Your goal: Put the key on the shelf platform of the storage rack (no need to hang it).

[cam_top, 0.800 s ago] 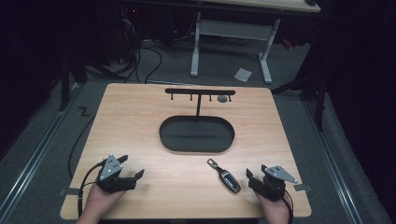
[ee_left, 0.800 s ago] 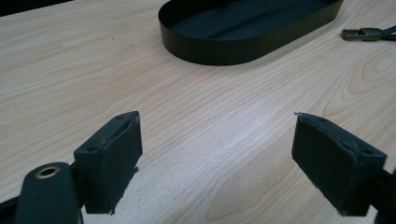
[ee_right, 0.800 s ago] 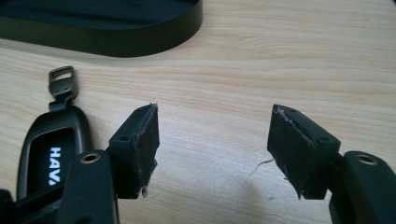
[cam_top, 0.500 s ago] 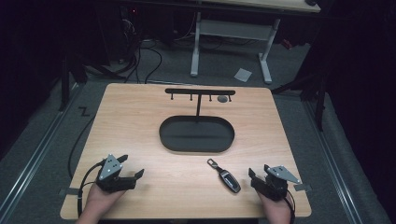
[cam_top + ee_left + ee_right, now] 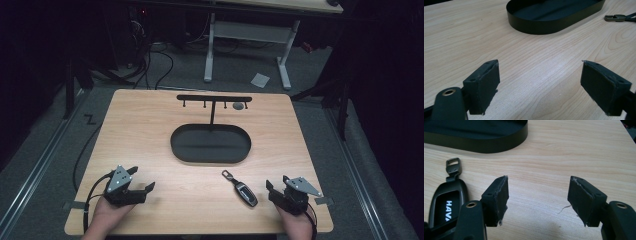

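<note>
A light wooden desk (image 5: 150, 130) sat centre frame in the high view. A black car key fob (image 5: 241, 188) lay at lower centre-right, its long axis slanted, the metal loop end pointing to the upper left of the frame and the body toward the lower right. It lay just left of the right tool (image 5: 280, 192), apart from it. Both tools rested near the desk's bottom edge, the left tool (image 5: 142, 182) at lower left, each with jaws spread wide and nothing between them. A black oval tray (image 5: 210, 159) sat mid-desk, with a black T-shaped hook stand (image 5: 214, 99) rising behind it. Bare wood lay open between the tools and around the fob.
</note>
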Tool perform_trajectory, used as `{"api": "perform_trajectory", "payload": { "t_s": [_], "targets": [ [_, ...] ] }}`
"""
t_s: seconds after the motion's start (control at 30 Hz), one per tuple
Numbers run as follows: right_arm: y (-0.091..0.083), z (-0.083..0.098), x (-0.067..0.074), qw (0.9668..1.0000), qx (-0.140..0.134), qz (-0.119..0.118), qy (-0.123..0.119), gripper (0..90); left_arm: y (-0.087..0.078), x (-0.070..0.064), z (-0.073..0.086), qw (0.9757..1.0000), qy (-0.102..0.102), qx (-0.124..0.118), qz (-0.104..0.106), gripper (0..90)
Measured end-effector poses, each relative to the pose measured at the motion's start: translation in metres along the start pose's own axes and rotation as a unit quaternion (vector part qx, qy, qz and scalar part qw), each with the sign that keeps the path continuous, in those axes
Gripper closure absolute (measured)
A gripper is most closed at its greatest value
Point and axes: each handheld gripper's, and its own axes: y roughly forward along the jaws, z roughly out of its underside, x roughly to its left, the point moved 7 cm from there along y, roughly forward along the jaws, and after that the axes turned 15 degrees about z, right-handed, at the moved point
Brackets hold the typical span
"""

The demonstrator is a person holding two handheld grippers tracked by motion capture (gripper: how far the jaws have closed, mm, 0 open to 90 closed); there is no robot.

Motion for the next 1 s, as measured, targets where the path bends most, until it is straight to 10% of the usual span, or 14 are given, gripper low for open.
{"api": "perform_trajectory", "payload": {
  "t_s": [1.0],
  "targets": [
    [-0.013, 0.003, 0.081, 0.9872, 0.042, -0.106, -0.111, 28.8, -0.002, 0.001, -0.001, 1.0000, 0.000, -0.005, 0.000, 16.4]
  ]
}}
